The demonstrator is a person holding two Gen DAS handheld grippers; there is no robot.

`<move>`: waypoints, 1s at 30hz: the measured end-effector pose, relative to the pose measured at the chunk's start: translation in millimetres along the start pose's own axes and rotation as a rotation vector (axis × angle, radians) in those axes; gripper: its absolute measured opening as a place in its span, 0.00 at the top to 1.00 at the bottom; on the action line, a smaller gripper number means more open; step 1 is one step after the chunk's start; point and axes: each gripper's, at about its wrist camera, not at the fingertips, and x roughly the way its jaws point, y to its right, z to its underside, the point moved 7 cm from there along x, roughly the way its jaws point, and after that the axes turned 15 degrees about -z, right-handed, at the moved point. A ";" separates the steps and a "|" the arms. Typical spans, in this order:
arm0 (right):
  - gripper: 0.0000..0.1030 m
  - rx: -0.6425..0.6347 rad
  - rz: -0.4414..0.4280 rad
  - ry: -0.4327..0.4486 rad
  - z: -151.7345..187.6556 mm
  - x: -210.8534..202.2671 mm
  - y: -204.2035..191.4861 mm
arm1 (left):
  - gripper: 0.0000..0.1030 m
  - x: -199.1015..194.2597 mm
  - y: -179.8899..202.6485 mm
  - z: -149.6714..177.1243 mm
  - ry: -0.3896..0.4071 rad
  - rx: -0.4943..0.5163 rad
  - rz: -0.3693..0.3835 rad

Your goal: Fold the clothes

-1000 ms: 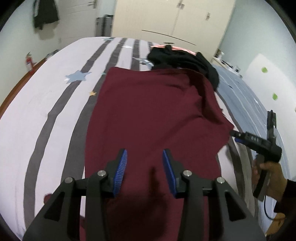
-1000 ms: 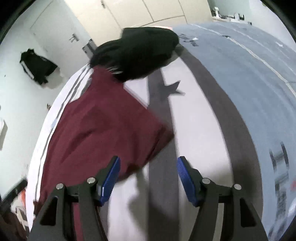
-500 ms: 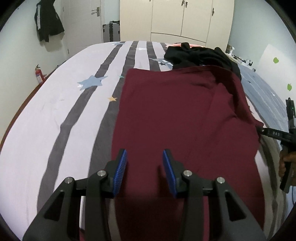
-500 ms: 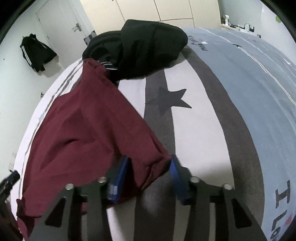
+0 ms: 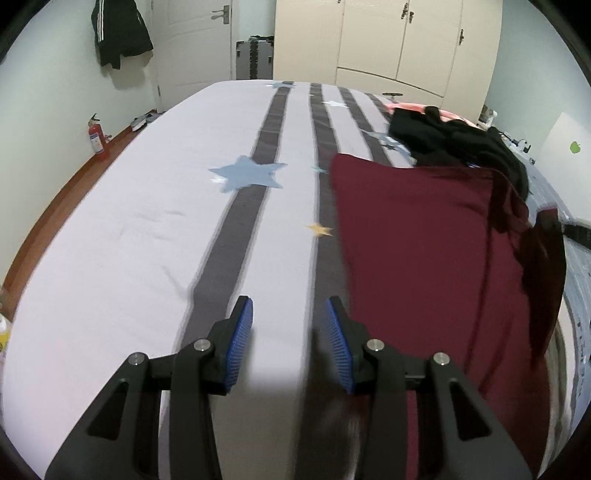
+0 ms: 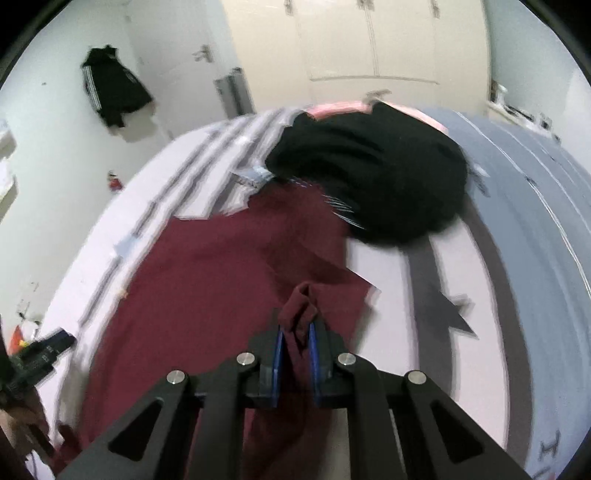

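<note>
Right gripper point(image 6: 295, 343): fingers point(image 6: 275, 350) narrow and closing, pinching bunched edge of maroon garment point(image 6: 207, 280); fold of cloth pokes up between blue pads. Garment lies spread on striped bed point(image 6: 391, 280), far end touching black clothes pile point(image 6: 373, 177).

Left gripper point(image 5: 289, 317): fingers point(image 5: 242, 328) partly apart, nothing between them, over bare bedsheet point(image 5: 147, 229) just beside garment's left edge point(image 5: 417, 240). Right finger near that edge; contact cannot be told. Garment's right side lifted, blurred.

Black jacket point(image 5: 120, 31) hangs on wall; red fire extinguisher point(image 5: 96, 137) on floor.
</note>
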 end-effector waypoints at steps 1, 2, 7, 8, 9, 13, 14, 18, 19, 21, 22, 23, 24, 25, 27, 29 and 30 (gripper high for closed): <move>0.89 -0.008 -0.020 0.002 -11.4 10.9 -16.0 | 0.63 2.3 -10.7 -2.4 0.000 0.004 -0.001; 0.89 -0.017 -0.036 0.004 -20.3 20.0 -29.4 | 0.63 4.4 -20.2 -4.5 -0.002 0.005 -0.004; 0.90 -0.068 -0.125 -0.016 -63.8 90.0 -109.7 | 0.63 11.0 -69.5 -6.0 -0.014 -0.004 -0.027; 0.90 -0.074 -0.139 -0.022 -71.6 105.8 -123.2 | 0.62 12.3 -74.8 -5.7 -0.017 -0.004 -0.030; 0.90 -0.068 -0.150 -0.030 -80.3 123.5 -134.6 | 0.62 13.5 -80.0 -5.4 -0.021 -0.003 -0.033; 0.85 0.054 -0.225 -0.056 -105.2 162.4 -142.8 | 0.59 17.3 -86.8 -2.9 -0.022 0.001 -0.036; 0.81 0.075 -0.232 -0.068 -109.1 167.1 -141.0 | 0.57 18.9 -86.0 -1.4 -0.028 -0.004 -0.035; 0.43 -0.046 -0.183 -0.033 -108.2 132.7 -127.4 | 0.54 25.0 -69.4 -1.4 -0.050 -0.022 -0.004; 0.42 -0.085 -0.166 -0.027 -102.6 120.8 -122.9 | 0.54 25.8 -62.8 -2.8 -0.052 -0.022 0.008; 0.40 -0.153 -0.125 -0.034 -84.3 96.0 -106.7 | 0.54 27.1 -46.9 -9.8 -0.047 -0.021 0.039; 0.40 -0.166 -0.110 -0.043 -74.3 86.6 -96.9 | 0.54 28.3 -37.2 -15.1 -0.047 -0.026 0.063; 0.40 -0.179 -0.094 -0.052 -64.2 77.2 -87.1 | 0.54 30.6 -26.9 -21.8 -0.048 -0.033 0.087; 0.40 -0.176 -0.075 -0.069 -50.3 69.2 -73.8 | 0.54 33.4 -17.6 -29.1 -0.045 -0.037 0.105; 0.40 -0.157 -0.055 -0.087 -35.6 64.7 -58.7 | 0.54 36.3 -8.2 -36.4 -0.041 -0.041 0.123; 0.40 -0.108 -0.019 -0.121 -8.1 58.5 -28.9 | 0.54 41.8 10.4 -51.1 -0.034 -0.049 0.159; 0.40 -0.071 0.011 -0.140 14.2 55.6 -5.8 | 0.54 50.5 26.0 -66.7 -0.024 -0.052 0.179; 0.40 -0.057 0.024 -0.142 23.4 54.5 4.2 | 0.54 57.9 37.7 -78.6 -0.015 -0.044 0.190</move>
